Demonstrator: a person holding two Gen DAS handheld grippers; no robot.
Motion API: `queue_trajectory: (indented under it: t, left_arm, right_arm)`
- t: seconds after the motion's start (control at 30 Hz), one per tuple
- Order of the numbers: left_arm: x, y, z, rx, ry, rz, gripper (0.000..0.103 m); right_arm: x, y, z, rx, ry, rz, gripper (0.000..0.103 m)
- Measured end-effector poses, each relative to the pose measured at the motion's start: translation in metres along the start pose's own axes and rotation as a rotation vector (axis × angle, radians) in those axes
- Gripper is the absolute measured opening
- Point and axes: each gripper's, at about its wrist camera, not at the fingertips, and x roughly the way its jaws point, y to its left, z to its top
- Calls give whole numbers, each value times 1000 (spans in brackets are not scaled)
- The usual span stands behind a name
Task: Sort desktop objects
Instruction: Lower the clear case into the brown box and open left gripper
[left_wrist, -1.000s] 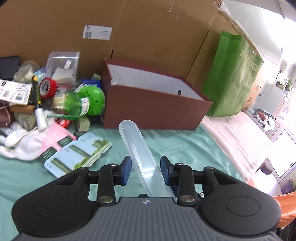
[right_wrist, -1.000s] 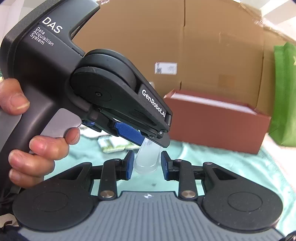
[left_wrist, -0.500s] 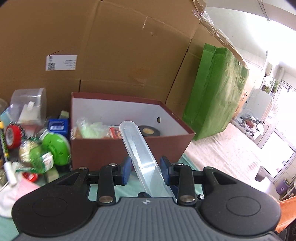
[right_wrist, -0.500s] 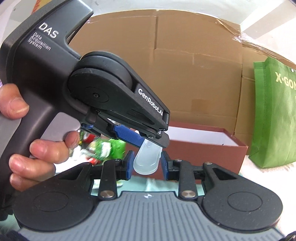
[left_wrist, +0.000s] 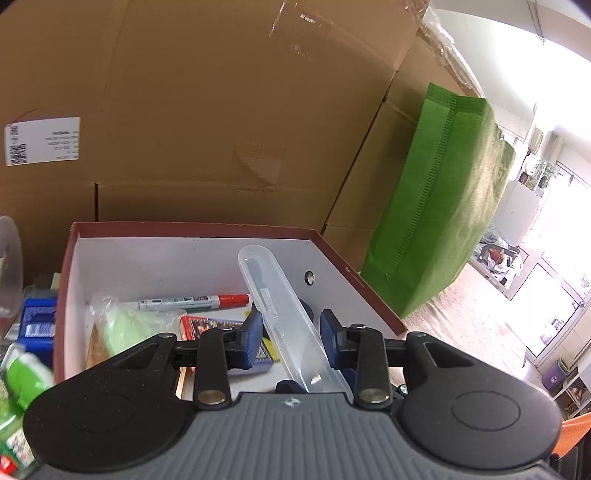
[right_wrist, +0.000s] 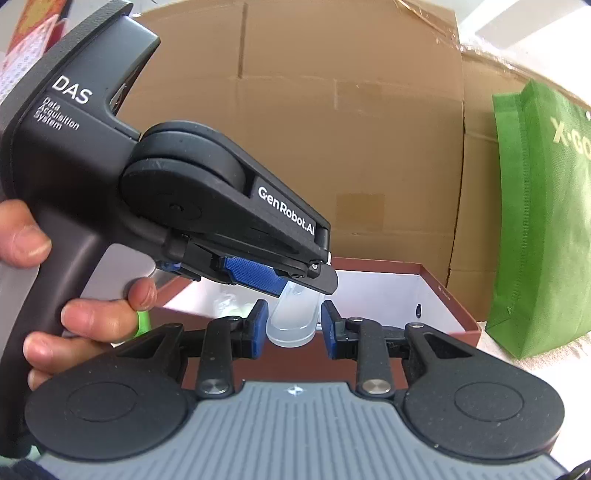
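Seen from the left wrist, the left gripper (left_wrist: 290, 341) carries a long, clear, round-ended plastic case (left_wrist: 275, 310) with a slim dark tool inside, its blue ribbed jaws clenched on the case's near end while the far end juts out over the open red-brown cardboard box with a white lining (left_wrist: 192, 230). The box already holds a silver marker pen with a red cap (left_wrist: 194, 302), a crumpled clear bag of pale green stuff (left_wrist: 122, 325) and a flat printed red packet (left_wrist: 214, 326), so by the look of it the sorting is well under way, with this case apparently next to go in. To the left of the box, a blue carton (left_wrist: 37, 325) and blurred green packaging (left_wrist: 22, 373) wait outside it, a sign that more is left to sort. Tall brown corrugated cartons (left_wrist: 221, 110) and a green non-woven fabric bag (left_wrist: 443, 221) stand behind. From the right wrist, the right gripper (right_wrist: 293, 328) points at the same case's smooth, translucent rounded end, which sits between its blue jaws; whether those jaws press on it or merely flank it cannot be told from here. Just above, the left gripper's matte black body and a person's left hand (right_wrist: 74, 295) around its grey handle fill the left side, with the box rim beyond.
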Motion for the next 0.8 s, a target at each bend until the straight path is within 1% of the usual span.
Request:
queue_trajectory:
  t: [0.1,0.13,0.27,0.3,0.33,0.37,0.4,0.43,0.47,0.5,0.57,0.63,0.67,0.7,0.8]
  left_arm:
    - [19,6,5,3,10,4,36]
    - [25,8,7,2,13,10,36]
    - [44,13,11,21,8,28,36]
    - [45,15,9,22,-8,17,48]
    - [44,17,8,21,-22,-2,73]
    - [41,21,5,13,-47,-22,85]
    - [37,24,3,3,-76,-37,97]
    - [35,26,1,-9,-105,-40,100]
    - [33,29,-1,-17,-117,-39,100]
    - [33,31,-1,-23,-114,-41,100]
    - [35,35,-2,-36,-91,-42,100]
    - [37,38,-4,-45,-72,-20,100]
    - [37,39,-6,-47,-69,-11,100]
    - [37,40,-7,-47,-72,-11,100]
    - [30,41,-11,-32,-91,-6,100]
  right_arm:
    - [16,-15,-1,25,25,8,30]
    - [13,-14,0,38,36,14,30]
    - [38,-27,0,66,75,34,30]
    - [43,-28,-1,65,76,30,30]
    - [47,-29,-3,58,68,24,30]
    - [49,-30,-5,44,62,20,31]
    - [50,-30,-8,28,60,9,38]
    - [48,-31,-11,26,40,-7,43]
    - [48,-33,-13,32,26,-23,55]
    - [52,-35,-15,45,22,-26,59]
    - [49,-39,-16,69,14,-6,63]
    - [50,-39,-18,69,6,-6,72]
    - [50,-37,-19,61,2,-9,79]
    - [50,-36,-20,54,-2,-15,82]
    - [51,-36,-22,54,-14,-13,83]
